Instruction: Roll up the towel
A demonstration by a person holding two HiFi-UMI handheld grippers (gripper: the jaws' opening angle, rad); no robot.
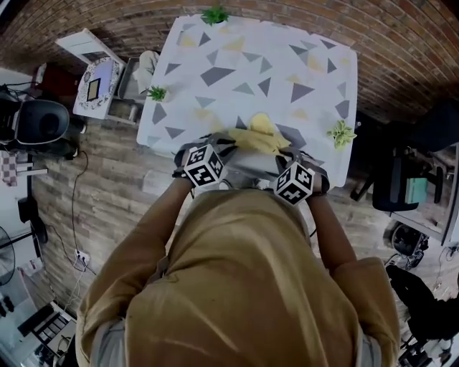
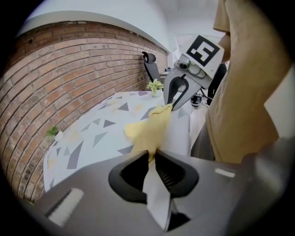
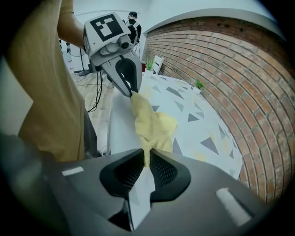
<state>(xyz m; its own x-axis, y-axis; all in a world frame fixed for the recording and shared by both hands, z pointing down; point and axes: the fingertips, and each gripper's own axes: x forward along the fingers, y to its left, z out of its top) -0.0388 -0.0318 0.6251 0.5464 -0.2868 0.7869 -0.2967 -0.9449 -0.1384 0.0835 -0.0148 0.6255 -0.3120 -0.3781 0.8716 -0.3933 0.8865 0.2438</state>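
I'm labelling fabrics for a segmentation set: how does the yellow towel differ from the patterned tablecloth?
The towel is plain yellow; the tablecloth is white with grey and yellow triangles. The towel is bunched into folds; the tablecloth lies spread flat. The left gripper and the right gripper each have jaws shut on the towel; nothing holds the tablecloth. Both are soft cloth.

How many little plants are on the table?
3. One plant at the far edge of the table, one at its left edge, one near its right edge. The person's body could hide another.
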